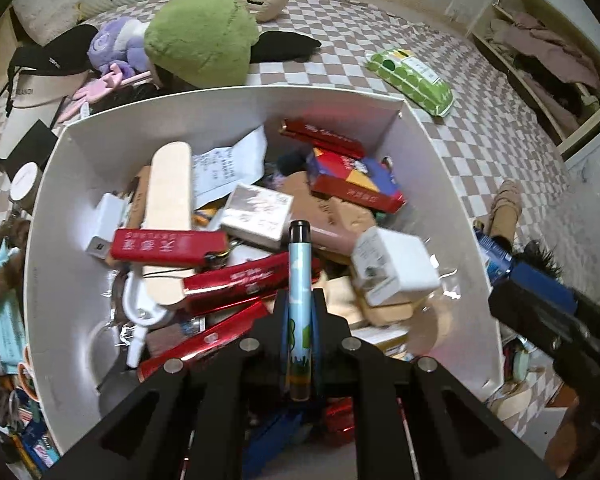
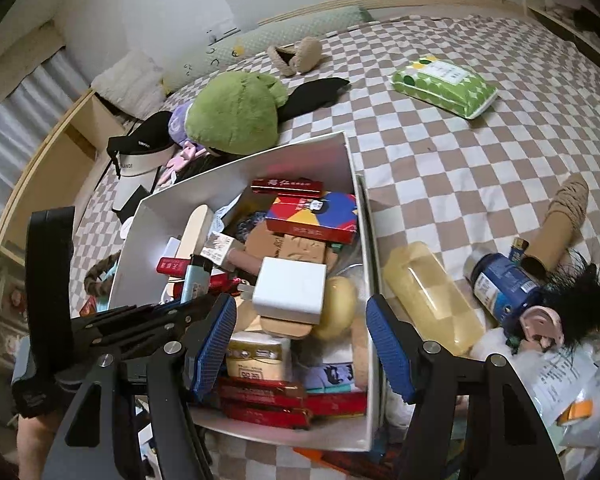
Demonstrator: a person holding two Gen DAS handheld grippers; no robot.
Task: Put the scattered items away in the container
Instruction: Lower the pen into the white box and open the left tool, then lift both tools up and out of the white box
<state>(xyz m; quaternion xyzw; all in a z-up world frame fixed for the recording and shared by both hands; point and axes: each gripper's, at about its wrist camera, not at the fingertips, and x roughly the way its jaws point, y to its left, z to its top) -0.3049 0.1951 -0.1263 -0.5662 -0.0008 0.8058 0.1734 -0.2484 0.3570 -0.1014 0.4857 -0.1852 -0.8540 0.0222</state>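
Now, pen poised over the white box [image 1: 420,128]
Left tongs [image 1: 300,320] clench a patterned pen [image 1: 299,300] above the box's heap — ready to drop in; right tongs [image 2: 302,334] gape, holding nothing.

Few markings are legible. On the cream visor hat [image 1: 32,94] left of the white box [image 1: 228,98], the band shows the letters "LANDI", with the start of the word hidden; the same letters show in the right wrist view [image 2: 134,166]. A red lighter [image 1: 168,246] inside the box carries white Chinese characters, too blurred to read surely. Red cartons [image 1: 320,136] in the box bear gold script that cannot be made out. The receipt [image 1: 228,164] inside holds printed lines too small to read.
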